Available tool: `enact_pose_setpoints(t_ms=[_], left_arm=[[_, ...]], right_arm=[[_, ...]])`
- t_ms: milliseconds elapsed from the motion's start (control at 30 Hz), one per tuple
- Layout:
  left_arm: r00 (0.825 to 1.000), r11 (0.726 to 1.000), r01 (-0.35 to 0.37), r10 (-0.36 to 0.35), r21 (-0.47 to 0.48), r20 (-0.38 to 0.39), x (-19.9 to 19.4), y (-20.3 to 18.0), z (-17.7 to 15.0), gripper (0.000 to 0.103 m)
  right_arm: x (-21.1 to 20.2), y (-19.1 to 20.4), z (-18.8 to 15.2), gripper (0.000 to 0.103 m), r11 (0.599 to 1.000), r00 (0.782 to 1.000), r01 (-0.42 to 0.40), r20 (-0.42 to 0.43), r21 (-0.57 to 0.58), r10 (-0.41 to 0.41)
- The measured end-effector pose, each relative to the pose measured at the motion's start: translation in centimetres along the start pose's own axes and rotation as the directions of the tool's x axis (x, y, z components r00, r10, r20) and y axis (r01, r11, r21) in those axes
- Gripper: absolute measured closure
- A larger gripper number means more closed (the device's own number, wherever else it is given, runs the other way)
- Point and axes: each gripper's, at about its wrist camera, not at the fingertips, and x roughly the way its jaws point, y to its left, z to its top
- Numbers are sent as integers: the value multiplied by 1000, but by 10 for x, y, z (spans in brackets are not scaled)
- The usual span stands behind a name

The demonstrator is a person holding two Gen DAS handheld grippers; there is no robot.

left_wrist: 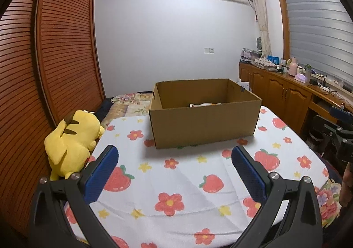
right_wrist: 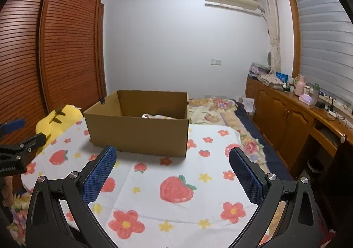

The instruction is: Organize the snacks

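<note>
Left hand-held gripper point(left_wrist: 174, 165): jaws spread wide, nothing between the blue pads point(left_wrist: 101, 174), touching nothing; it hangs above the cloth, pointed at the box.
Right hand-held gripper point(right_wrist: 172, 165): likewise wide open and empty, clear of the cloth and of the box; its black frame also shows at the right edge of the left wrist view.
Strawberry cloth point(right_wrist: 176, 190): white, printed with strawberries and flowers, spread over the bed under both tools; no loose snack packet shows on it in either view.
Plush toy point(left_wrist: 70, 144): yellow, lying at the left edge of the cloth, beside the wardrobe and apart from the box.
Cardboard box point(left_wrist: 205, 122): open-topped, standing on the cloth ahead of both tools, nearer the left one's centre line.
Snacks point(left_wrist: 204, 104): only a pale, white-and-orange sliver shows over the box's near wall, down on the box floor; likely a packet already inside, but too little is visible to name it.
Step in hand: probably between items, or close to finished, since nothing waits outside the box.
Doing it well: if the packet inside needs straightening, come in from above the rim, not over the near wall, so the box is not shoved along the soft bed; keep the jaws wide until the pads straddle the packet, then close gently.
Risk: the bedding gives, so pressing on the box may tip it.
Wooden cabinet point(right_wrist: 284, 113): along the right wall, cluttered with bottles and small things, well apart.
</note>
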Motion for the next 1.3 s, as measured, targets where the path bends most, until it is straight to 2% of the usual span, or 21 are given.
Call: enact_pose_setpoints(t_ms=[300, 1300], left_arm=[[1000, 1000, -6, 5, -17, -21, 8, 4, -8, 0], [1000, 1000, -7, 7, -21, -15, 6, 4, -9, 0]], right_arm=[[9, 3, -14, 0, 1000, 1000, -5, -28, 5, 5], [6, 0, -14, 0, 1000, 1000, 5, -22, 11, -5]])
